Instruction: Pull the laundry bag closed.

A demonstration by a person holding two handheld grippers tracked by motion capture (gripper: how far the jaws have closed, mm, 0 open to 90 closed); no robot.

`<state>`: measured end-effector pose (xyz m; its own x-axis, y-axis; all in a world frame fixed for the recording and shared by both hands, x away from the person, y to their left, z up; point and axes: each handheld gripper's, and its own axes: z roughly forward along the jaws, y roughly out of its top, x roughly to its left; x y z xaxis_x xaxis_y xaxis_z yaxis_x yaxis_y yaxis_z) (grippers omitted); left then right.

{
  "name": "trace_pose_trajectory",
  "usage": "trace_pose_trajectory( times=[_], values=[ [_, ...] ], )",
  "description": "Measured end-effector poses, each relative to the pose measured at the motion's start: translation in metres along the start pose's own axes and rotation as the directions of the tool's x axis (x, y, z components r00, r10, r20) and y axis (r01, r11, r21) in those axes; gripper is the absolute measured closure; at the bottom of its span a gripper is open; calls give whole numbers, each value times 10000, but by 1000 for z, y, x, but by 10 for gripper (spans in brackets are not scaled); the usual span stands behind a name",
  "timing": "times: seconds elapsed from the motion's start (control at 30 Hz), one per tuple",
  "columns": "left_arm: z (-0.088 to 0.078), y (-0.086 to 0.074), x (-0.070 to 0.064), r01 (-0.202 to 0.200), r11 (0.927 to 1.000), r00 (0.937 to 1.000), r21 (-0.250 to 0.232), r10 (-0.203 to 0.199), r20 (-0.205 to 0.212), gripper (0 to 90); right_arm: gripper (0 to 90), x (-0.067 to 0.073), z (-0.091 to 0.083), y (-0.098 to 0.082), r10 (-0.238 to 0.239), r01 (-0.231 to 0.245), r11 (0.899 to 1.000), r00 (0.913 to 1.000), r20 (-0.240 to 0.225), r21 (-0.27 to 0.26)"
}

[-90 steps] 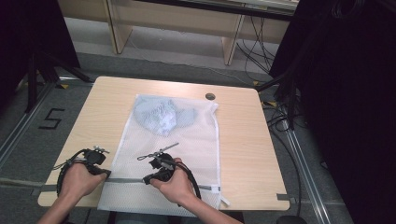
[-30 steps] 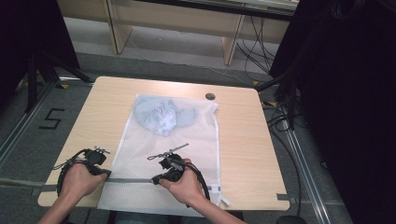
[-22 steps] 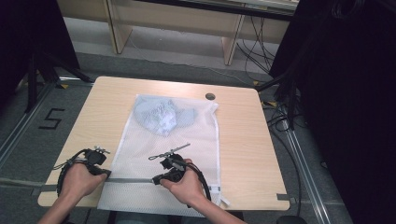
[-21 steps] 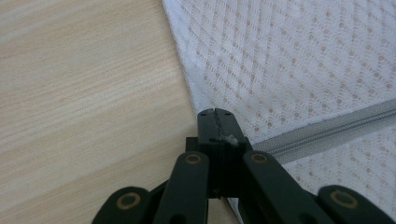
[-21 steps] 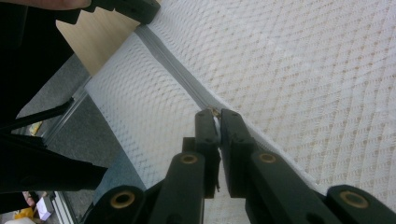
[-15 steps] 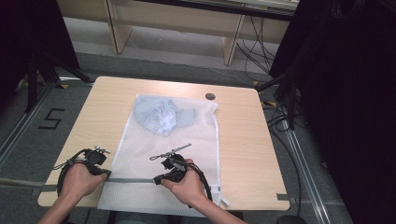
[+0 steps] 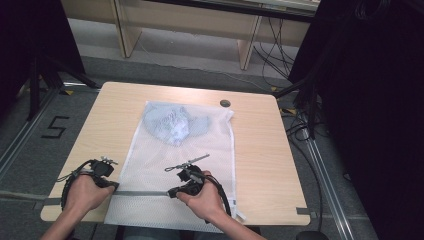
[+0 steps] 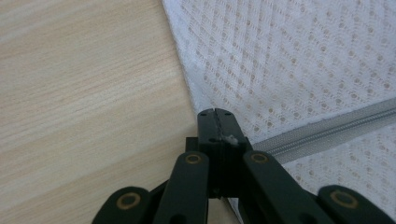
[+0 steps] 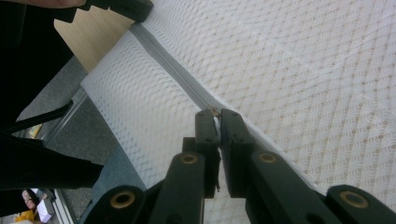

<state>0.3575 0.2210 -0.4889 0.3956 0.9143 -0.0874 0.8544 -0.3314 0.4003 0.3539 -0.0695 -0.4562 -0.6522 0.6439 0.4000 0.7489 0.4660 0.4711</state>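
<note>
A white mesh bag [image 7: 205, 150] lies flat on the wooden table [image 7: 260, 150], with a pale blue garment [image 7: 172, 122] inside its far end. A grey zipper [image 7: 142, 193] runs across the bag's near part. My left gripper [image 7: 114, 186] is shut on the bag's left edge at the zipper's end; its tips [image 8: 215, 112] pinch the mesh [image 8: 289, 56] beside the zipper [image 8: 327, 128]. My right gripper [image 7: 172, 192] is shut on the small zipper pull [image 9: 214, 111], with the zipper [image 9: 173, 70] running away toward the left gripper [image 9: 126, 7].
A round cable hole [image 7: 225, 103] sits in the table beyond the bag's far right corner. The bag's near edge hangs over the table's front edge. Floor marking "5" [image 7: 54, 127] lies to the left; cables [image 7: 300, 130] and dark curtains stand to the right.
My right gripper has slid a little to the right along the zipper line. The left gripper has stayed in place at the bag's left edge.
</note>
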Motion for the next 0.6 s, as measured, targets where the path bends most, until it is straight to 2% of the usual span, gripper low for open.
trace_pose_trajectory(
  times=[0.07, 0.13, 0.33, 0.4, 0.47, 0.53, 0.57, 0.6],
  values=[
    [0, 0, -1, 68, 10000, 10000, 69, -68, -32, 900, 871, 0, -1, -1, 64, -63, 10000, 9999, -105, 50],
    [-1, 0, 0, -130, 9998, 9999, 135, 131, -85, 900, 871, -1, -1, -1, 84, -84, 10000, 9999, 63, -15],
    [-1, 0, 0, -93, 9999, 9999, 134, 94, -82, 900, 871, -3, -3, -3, 121, -121, 9999, 9999, 8, 19],
    [-1, 0, 0, -96, 9999, 9999, 137, 97, -75, 900, 871, -3, -4, -3, 305, -305, 9995, 9995, 61, 105],
    [0, 0, -1, 2, 10000, 10000, 72, -2, -53, 900, 871, -4, -5, -4, 154, -154, 9999, 9999, 30, 14],
    [0, 0, -1, 93, 9999, 10000, 58, -93, -32, 900, 871, -5, -5, -4, 216, -216, 9998, 9998, 21, 14],
    [0, 0, -1, 54, 10000, 10000, 71, -54, -40, 900, 871, -6, -6, -5, 181, -184, 9997, 9996, 232, 127],
    [0, 0, -1, 16, 10000, 10000, 67, -16, -46, 900, 871, -6, -6, -5, 228, -228, 9997, 9997, -6, 18]
  ],
)
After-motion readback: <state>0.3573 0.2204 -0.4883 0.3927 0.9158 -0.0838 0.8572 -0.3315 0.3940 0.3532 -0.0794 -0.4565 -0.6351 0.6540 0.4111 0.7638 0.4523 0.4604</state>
